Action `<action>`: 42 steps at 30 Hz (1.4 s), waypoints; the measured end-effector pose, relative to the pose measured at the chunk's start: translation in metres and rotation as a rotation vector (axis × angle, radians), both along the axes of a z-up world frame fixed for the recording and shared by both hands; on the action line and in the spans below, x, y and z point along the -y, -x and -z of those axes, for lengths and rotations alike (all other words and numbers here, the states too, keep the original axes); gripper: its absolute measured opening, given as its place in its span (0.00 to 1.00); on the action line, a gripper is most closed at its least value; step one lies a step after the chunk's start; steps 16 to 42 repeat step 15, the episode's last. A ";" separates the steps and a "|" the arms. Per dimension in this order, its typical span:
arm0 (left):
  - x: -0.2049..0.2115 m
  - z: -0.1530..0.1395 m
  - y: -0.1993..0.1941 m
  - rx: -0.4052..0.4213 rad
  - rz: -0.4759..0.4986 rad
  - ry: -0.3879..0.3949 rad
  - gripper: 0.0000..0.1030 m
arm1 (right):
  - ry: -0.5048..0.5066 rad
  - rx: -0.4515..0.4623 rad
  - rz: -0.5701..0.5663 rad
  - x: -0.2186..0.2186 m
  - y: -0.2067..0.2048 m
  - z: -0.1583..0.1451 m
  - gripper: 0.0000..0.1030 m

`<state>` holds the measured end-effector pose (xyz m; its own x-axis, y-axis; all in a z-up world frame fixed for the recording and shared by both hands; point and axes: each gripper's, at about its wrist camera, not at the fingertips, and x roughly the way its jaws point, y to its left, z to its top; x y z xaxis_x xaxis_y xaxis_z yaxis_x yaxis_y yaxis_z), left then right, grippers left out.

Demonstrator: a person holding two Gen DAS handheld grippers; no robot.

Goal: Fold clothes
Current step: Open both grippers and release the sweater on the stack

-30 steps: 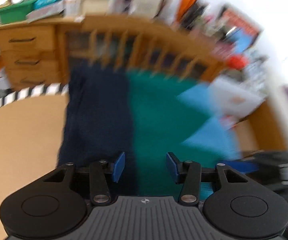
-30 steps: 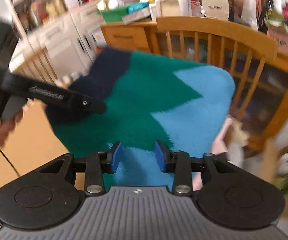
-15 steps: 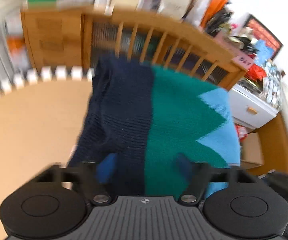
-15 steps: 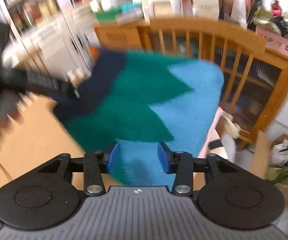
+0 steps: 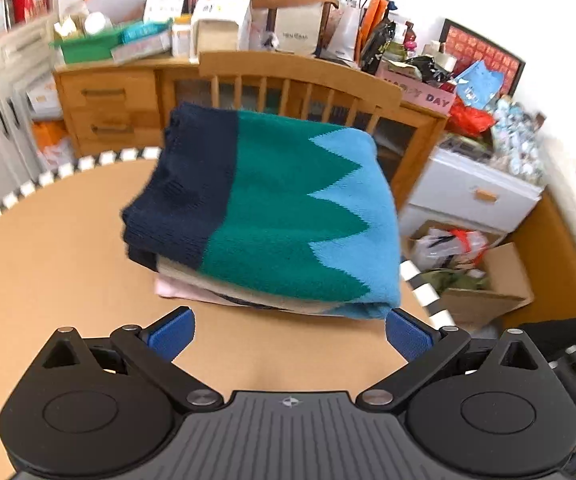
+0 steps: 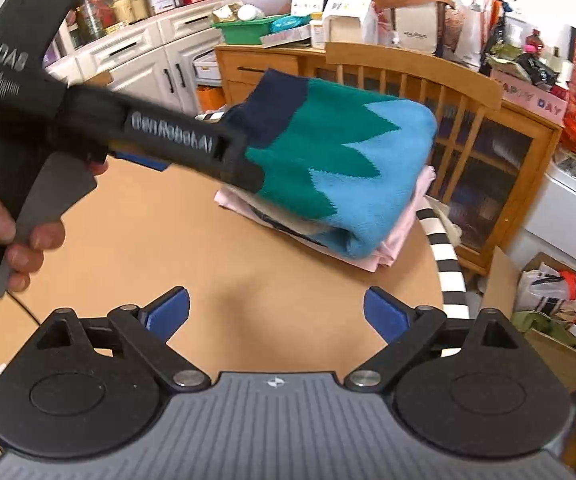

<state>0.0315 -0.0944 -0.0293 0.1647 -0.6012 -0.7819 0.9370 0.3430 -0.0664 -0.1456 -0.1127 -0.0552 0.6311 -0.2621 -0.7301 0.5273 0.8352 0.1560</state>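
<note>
Both sets of jaws let go since a second ago: narrow and pinched on the knit back then, spread wide with nothing between them now. Left gripper (image 5: 290, 330) pulled back from the folded sweater (image 5: 271, 208), blue pads well apart, bare worktop (image 5: 59, 280) showing in the gap. Same deal for the right gripper (image 6: 275, 312), pads splayed, nothing held.

Sweater no longer hanging in the air; now lying folded on top of a small stack of folded clothes (image 5: 191, 284) near the far right edge of the round tan worktop. Navy band on the left, green in the middle, light blue zigzag on the right. Pale pink and cream layers peeking out underneath, and from the right wrist view the pink bit (image 6: 404, 236) sticking out just past the sweater toward the checkered worktop rim (image 6: 448, 248).

Also from the right wrist view: left gripper (image 6: 223, 156) seen side-on, black body crossing in front of the sweater's navy end, hand (image 6: 3, 232) wrapped round its handle at the left edge. Touching the knit or just in front of it? Can't tell from that angle.

Wooden chair (image 5: 300, 84) right behind the stack, cluttered sideboard (image 5: 107, 92) beyond that.
</note>
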 end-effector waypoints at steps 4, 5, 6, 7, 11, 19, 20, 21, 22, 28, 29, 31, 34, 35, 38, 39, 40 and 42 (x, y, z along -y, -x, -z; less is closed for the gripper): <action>-0.004 -0.006 0.011 0.022 0.012 0.017 1.00 | -0.013 0.022 0.018 0.000 0.003 -0.006 0.95; -0.005 -0.007 0.012 0.015 0.014 0.023 1.00 | -0.006 0.023 0.014 -0.003 0.004 -0.008 0.95; -0.005 -0.009 0.012 0.008 0.016 0.029 1.00 | 0.001 0.024 0.011 -0.007 0.005 -0.009 0.95; -0.005 -0.009 0.014 0.007 0.020 0.033 1.00 | 0.009 0.025 0.007 -0.011 0.006 -0.011 0.95; -0.006 -0.011 0.014 -0.010 0.010 0.040 1.00 | 0.032 0.019 -0.002 -0.014 0.008 -0.013 0.95; -0.006 -0.010 0.007 -0.079 -0.014 0.041 1.00 | 0.029 0.016 0.001 -0.013 0.011 -0.013 0.95; -0.006 -0.010 0.007 -0.079 -0.014 0.041 1.00 | 0.029 0.016 0.001 -0.013 0.011 -0.013 0.95; -0.006 -0.010 0.007 -0.079 -0.014 0.041 1.00 | 0.029 0.016 0.001 -0.013 0.011 -0.013 0.95; -0.006 -0.010 0.007 -0.079 -0.014 0.041 1.00 | 0.029 0.016 0.001 -0.013 0.011 -0.013 0.95; -0.006 -0.010 0.007 -0.079 -0.014 0.041 1.00 | 0.029 0.016 0.001 -0.013 0.011 -0.013 0.95; -0.006 -0.010 0.007 -0.079 -0.014 0.041 1.00 | 0.029 0.016 0.001 -0.013 0.011 -0.013 0.95; -0.006 -0.010 0.007 -0.079 -0.014 0.041 1.00 | 0.029 0.016 0.001 -0.013 0.011 -0.013 0.95; -0.006 -0.010 0.007 -0.079 -0.014 0.041 1.00 | 0.029 0.016 0.001 -0.013 0.011 -0.013 0.95; -0.006 -0.010 0.007 -0.079 -0.014 0.041 1.00 | 0.029 0.016 0.001 -0.013 0.011 -0.013 0.95; -0.006 -0.010 0.007 -0.079 -0.014 0.041 1.00 | 0.029 0.016 0.001 -0.013 0.011 -0.013 0.95; -0.006 -0.010 0.007 -0.079 -0.014 0.041 1.00 | 0.029 0.016 0.001 -0.013 0.011 -0.013 0.95; -0.006 -0.010 0.007 -0.079 -0.014 0.041 1.00 | 0.029 0.016 0.001 -0.013 0.011 -0.013 0.95; -0.006 -0.010 0.007 -0.079 -0.014 0.041 1.00 | 0.029 0.016 0.001 -0.013 0.011 -0.013 0.95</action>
